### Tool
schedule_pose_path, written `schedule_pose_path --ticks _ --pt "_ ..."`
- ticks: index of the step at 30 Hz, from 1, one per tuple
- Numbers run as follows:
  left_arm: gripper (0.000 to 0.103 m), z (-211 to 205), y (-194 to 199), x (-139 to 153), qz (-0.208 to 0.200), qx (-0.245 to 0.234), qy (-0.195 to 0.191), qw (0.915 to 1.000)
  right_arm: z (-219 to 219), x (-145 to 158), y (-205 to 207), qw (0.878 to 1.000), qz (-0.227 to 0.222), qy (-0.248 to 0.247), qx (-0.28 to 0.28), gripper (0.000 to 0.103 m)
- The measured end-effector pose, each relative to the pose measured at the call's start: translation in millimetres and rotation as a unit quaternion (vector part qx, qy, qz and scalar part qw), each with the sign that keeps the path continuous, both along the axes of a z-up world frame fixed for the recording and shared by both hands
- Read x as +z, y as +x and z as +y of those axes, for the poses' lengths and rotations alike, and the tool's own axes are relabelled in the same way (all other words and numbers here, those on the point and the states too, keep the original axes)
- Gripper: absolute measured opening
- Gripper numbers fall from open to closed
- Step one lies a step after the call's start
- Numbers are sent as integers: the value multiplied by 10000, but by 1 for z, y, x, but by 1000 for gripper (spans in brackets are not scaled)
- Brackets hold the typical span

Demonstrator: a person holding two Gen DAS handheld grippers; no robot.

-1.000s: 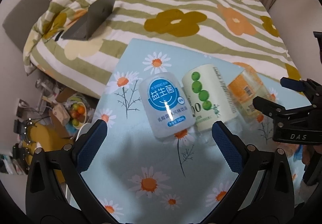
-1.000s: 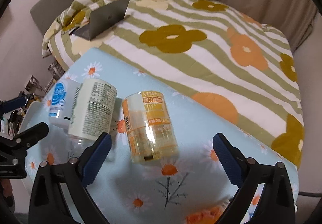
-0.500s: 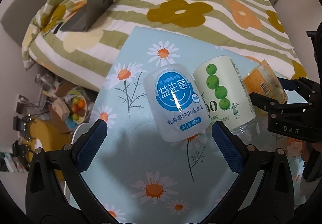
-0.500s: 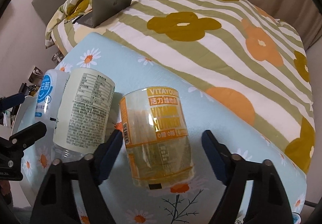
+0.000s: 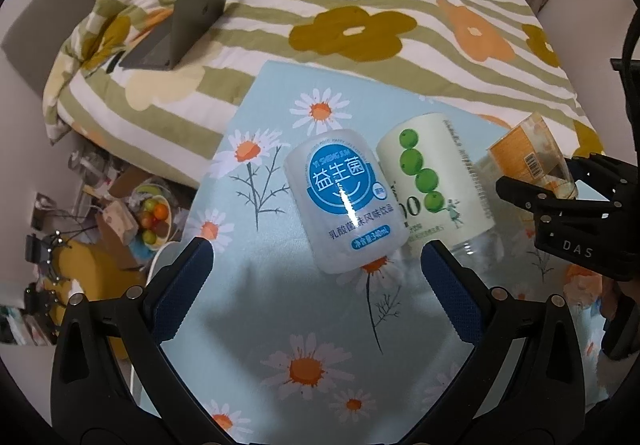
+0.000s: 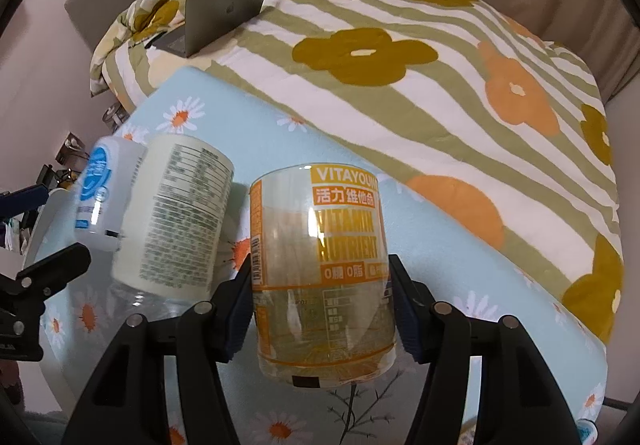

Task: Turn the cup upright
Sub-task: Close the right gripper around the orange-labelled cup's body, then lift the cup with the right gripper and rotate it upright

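Observation:
Three plastic cups lie side by side on a daisy-print cloth. My right gripper is shut on the clear orange-label cup, its pads pressing both sides; that cup shows at the right edge of the left wrist view, tilted. The pale green-dot cup and the white blue-label cup lie on their sides; they also show in the right wrist view as the green-dot cup and blue-label cup. My left gripper is open just short of the blue-label cup.
A striped floral quilt lies behind the cloth with a grey laptop on it. Floor clutter with a fruit bowl is past the cloth's left edge. The right gripper body is close on the right.
My right gripper moved forward and shut on the orange-label cup, which now tilts up. My left gripper crept slightly closer to the blue-label cup and stayed open.

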State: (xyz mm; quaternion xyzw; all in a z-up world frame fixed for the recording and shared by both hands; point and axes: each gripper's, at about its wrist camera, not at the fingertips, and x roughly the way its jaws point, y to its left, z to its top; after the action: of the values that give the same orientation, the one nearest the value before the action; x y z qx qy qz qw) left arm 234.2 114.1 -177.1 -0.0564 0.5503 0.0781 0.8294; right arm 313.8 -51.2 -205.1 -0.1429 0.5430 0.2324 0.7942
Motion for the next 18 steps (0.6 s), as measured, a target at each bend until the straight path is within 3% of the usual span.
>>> schedule_pose_path --ticks 9,18 --pt "103 -16 -36 39 -401 -42 92 9991 -17 51 -38 9991 -303 240 -184 57" --pt "103 -44 -102 60 -696 -89 171 9974 -52 83 -117 9960 -490 456 -593 57"
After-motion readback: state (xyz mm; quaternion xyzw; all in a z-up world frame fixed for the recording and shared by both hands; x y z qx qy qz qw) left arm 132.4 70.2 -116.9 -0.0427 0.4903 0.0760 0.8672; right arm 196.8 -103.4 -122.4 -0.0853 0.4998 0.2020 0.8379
